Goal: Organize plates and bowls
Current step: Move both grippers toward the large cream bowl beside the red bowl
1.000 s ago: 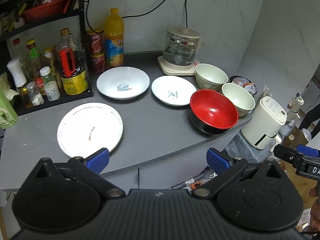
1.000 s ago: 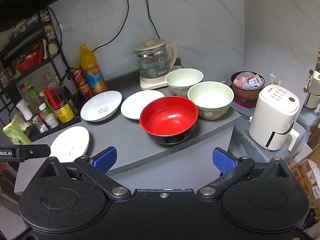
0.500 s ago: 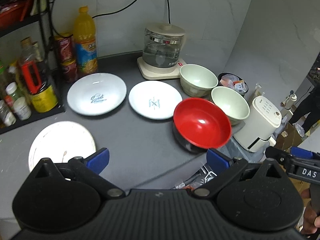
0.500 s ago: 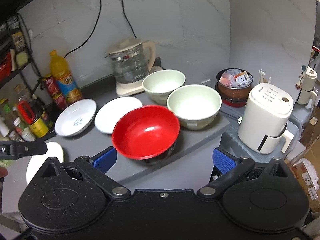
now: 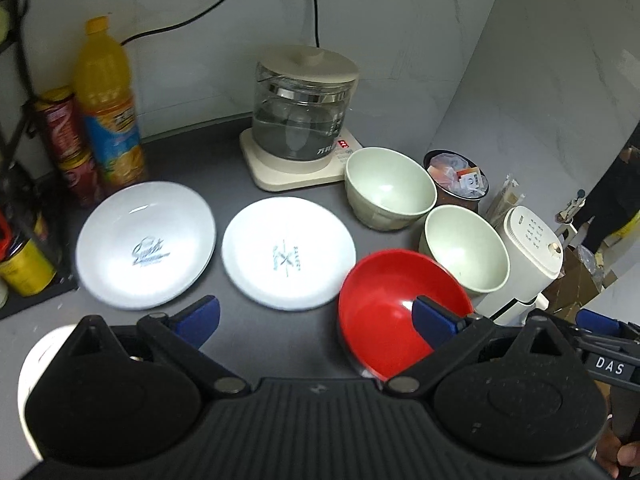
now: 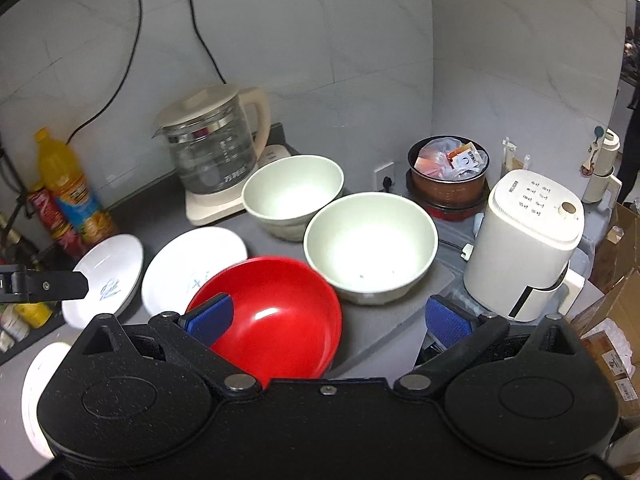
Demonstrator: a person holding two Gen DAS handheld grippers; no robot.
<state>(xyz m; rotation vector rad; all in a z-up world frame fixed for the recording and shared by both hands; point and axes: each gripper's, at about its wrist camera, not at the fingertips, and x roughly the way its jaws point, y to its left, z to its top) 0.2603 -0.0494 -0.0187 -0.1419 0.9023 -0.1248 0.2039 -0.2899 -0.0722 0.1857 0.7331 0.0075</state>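
Red bowl (image 6: 280, 312) on counter (image 5: 248, 340) front edge beneath both grippers, left gripper (image 5: 316, 314) jaws wide and empty, right gripper (image 6: 328, 318) jaws wide and empty, two pale green bowls (image 6: 370, 246) just behind, two white plates (image 5: 288, 252) left, kettle (image 5: 302, 116) at back.

Left gripper (image 5: 316, 318) fingers spread apart, right gripper (image 6: 328, 320) likewise, both empty

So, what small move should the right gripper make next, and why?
Probably ease the right gripper forward and down onto the near rim of the red bowl. Its jaws are open and hold nothing, and one blue finger already shows in front of the bowl. The two green bowls behind look like a fitting stack.
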